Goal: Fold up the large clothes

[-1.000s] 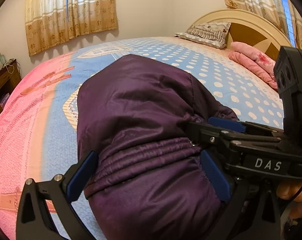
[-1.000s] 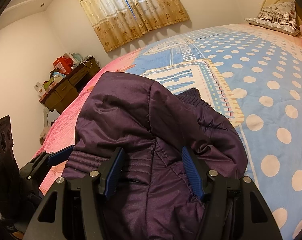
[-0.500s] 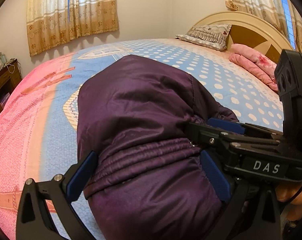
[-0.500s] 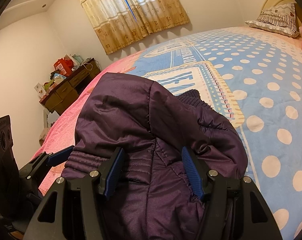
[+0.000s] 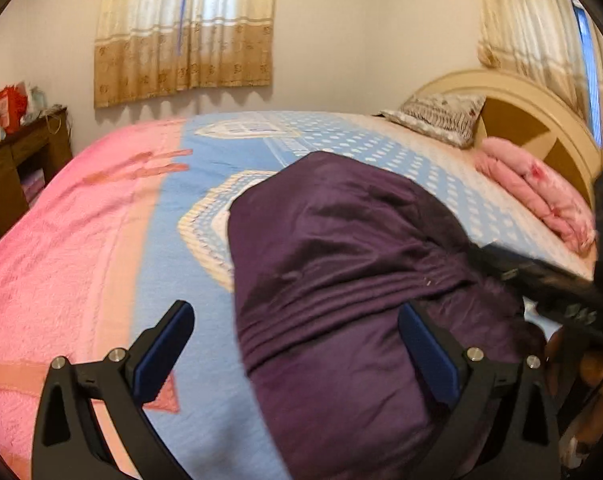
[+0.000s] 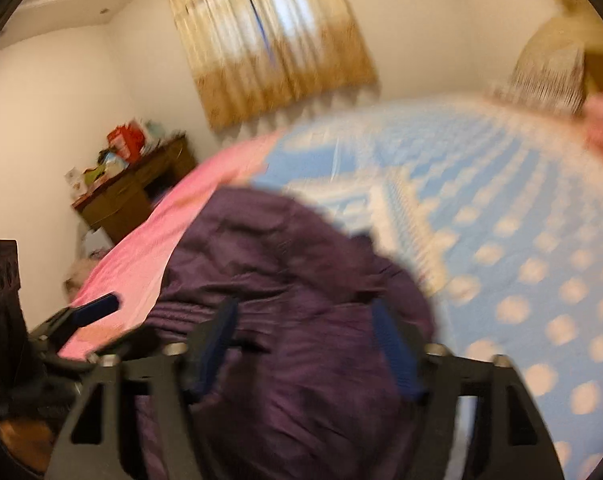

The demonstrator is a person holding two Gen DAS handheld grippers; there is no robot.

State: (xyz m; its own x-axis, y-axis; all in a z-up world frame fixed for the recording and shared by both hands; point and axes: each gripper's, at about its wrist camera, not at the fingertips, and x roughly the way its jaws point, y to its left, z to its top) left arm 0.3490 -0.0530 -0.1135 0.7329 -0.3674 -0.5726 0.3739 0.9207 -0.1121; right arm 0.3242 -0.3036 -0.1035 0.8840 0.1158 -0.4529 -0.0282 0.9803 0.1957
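Left jaws drawn off, wide | right jaws opening | purple jacket (image 5: 341, 272) between both, ungripped

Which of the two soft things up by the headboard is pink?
The folded quilt, lying right of the pillow along the bed's edge. The pillow is pale with a dark pattern and leans on the headboard.

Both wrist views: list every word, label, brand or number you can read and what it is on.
None can be read.
Right hand-held gripper: any marking on its body is blurred out.
Bedspread: the framed print near the middle is too small and blurred.
Red package on the desk: too blurred.
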